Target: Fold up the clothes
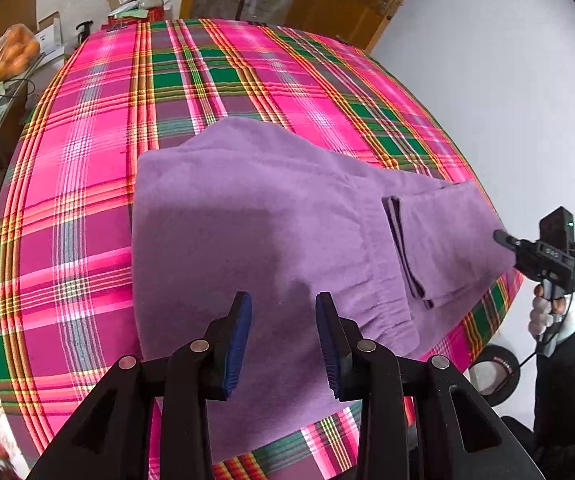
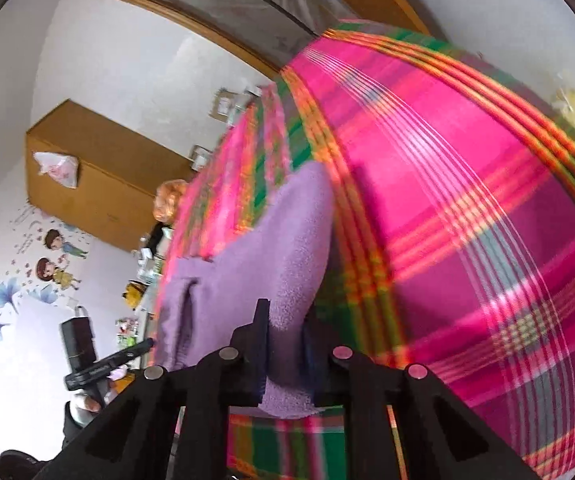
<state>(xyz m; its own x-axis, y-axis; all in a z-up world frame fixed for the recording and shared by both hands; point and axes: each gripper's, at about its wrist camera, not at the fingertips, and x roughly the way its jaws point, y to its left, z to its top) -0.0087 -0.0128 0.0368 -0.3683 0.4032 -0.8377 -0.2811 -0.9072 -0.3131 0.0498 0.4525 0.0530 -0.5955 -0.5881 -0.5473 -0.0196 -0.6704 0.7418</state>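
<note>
Right claw is pinching the near right corner of the fuzzy purple pants. Left claw is hanging half open over them, holding nothing. Pants are lying flat on the pink checked cloth, long side running left to right.

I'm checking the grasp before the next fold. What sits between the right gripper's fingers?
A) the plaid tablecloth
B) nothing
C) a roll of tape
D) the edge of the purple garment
D: in the right wrist view, the purple garment runs down between the right gripper fingers, which have closed on its edge.
</note>
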